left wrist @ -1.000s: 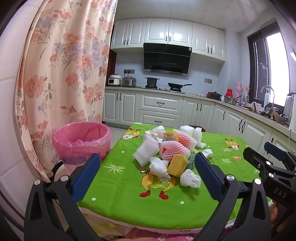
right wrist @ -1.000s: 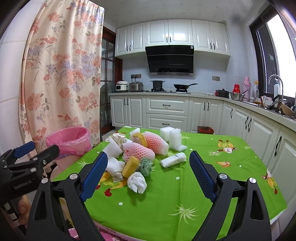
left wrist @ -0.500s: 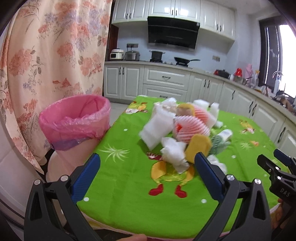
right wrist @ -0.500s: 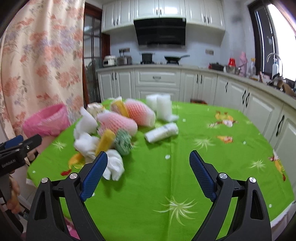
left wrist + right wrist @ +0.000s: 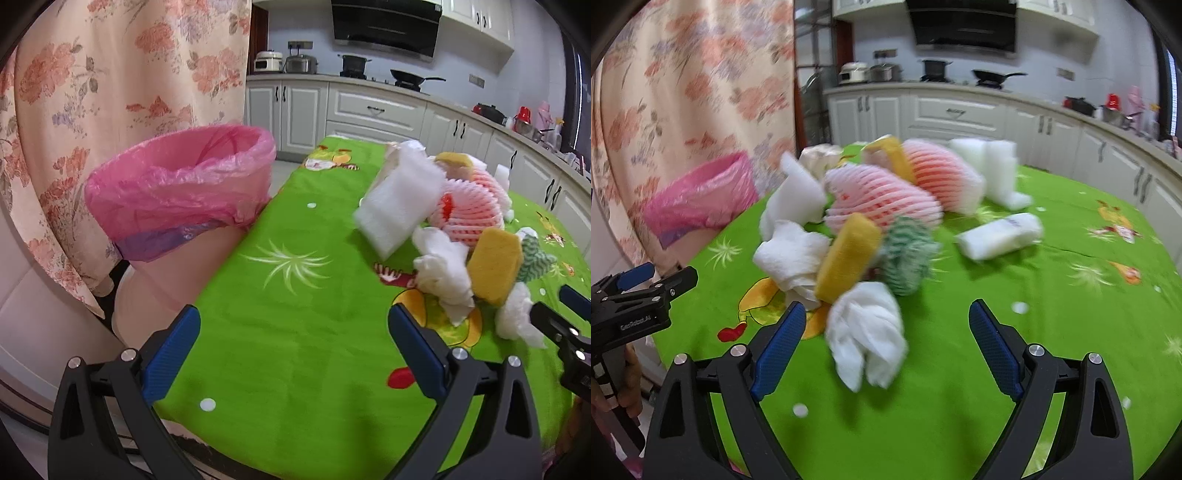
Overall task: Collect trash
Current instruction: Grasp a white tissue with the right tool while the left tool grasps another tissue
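Note:
A heap of trash lies on the green tablecloth [image 5: 295, 332]: white foam sheet [image 5: 399, 206], pink fruit nets [image 5: 882, 203], yellow sponge [image 5: 847, 256], green-white ball [image 5: 908, 254], crumpled white tissues [image 5: 866, 332]. A bin with a pink liner [image 5: 181, 192] stands at the table's left edge. My left gripper [image 5: 293, 354] is open and empty over bare cloth, left of the heap. My right gripper [image 5: 886, 343] is open, with the nearest tissue wad between its fingers, not touching.
A floral curtain [image 5: 110, 92] hangs behind the bin. White kitchen cabinets [image 5: 369, 110] with pots run along the back and right. A rolled white packet [image 5: 999, 236] lies right of the heap. The left gripper shows in the right wrist view [image 5: 639, 299].
Both grippers have moved forward and down toward the table. The right one has closed in on the front tissue wad. The left has neared the bin side. Both stay open.

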